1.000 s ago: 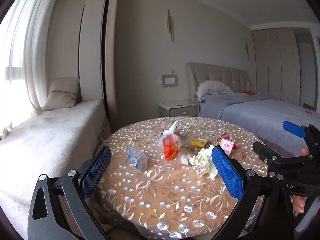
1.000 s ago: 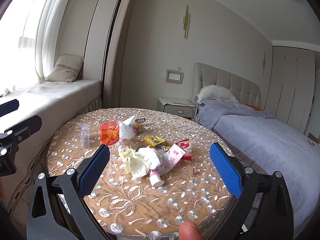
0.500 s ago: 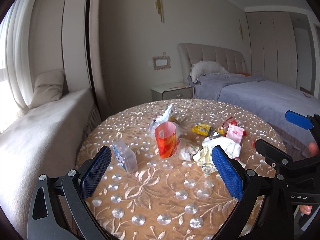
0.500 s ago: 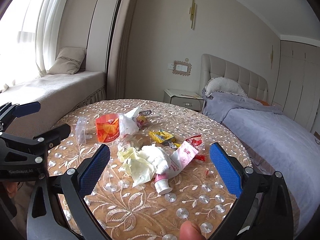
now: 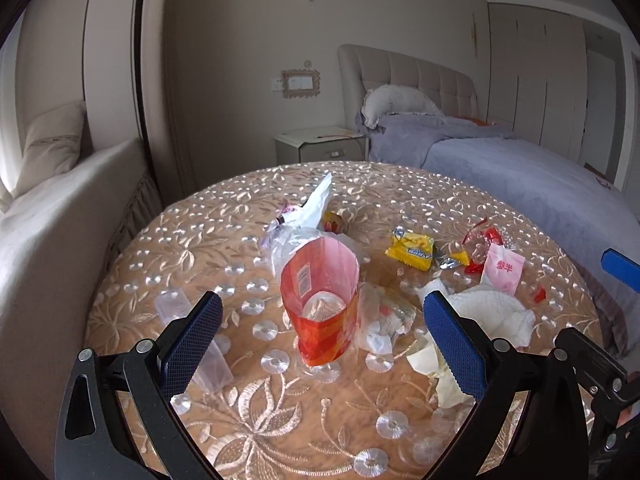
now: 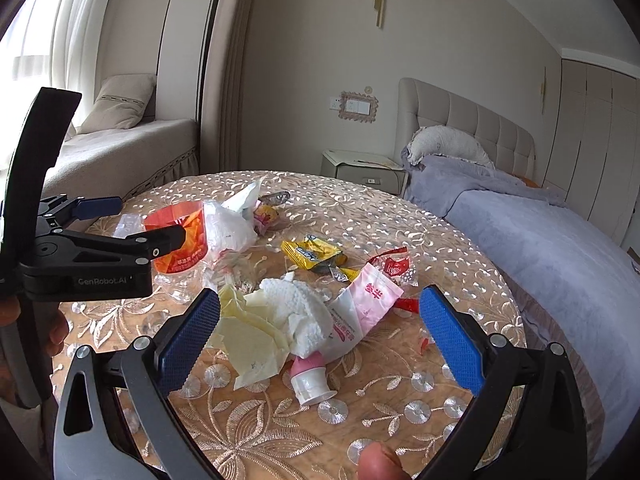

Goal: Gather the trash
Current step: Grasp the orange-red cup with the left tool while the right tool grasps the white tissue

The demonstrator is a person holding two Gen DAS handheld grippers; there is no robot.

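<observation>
Trash lies scattered on a round table [image 5: 280, 420]. An open orange-red pouch [image 5: 320, 312] stands upright between the fingers of my open left gripper [image 5: 320, 344], not touched. Clear plastic bags [image 5: 304, 216] lie behind it. A yellow wrapper [image 5: 412, 250], a pink sachet [image 5: 502, 268] and white tissue [image 5: 492, 316] lie to the right. My open right gripper [image 6: 316, 344] hovers over the white tissue [image 6: 300, 304], cream paper [image 6: 248, 340], the pink sachet [image 6: 368, 304] and a small pink-capped bottle [image 6: 310, 380]. The orange-red pouch [image 6: 180, 240] shows there behind the left gripper's finger.
A clear plastic box [image 5: 176, 312] sits at the table's left. A bed [image 5: 500, 168] stands to the right, a nightstand [image 5: 320, 146] behind, a window seat with a cushion [image 5: 48, 148] on the left. A red wrapper [image 6: 390, 266] lies near the yellow wrapper [image 6: 310, 254].
Both grippers have moved forward and lower over the table. The left gripper now frames the orange-red pouch; the right one is closer to the tissue pile.
</observation>
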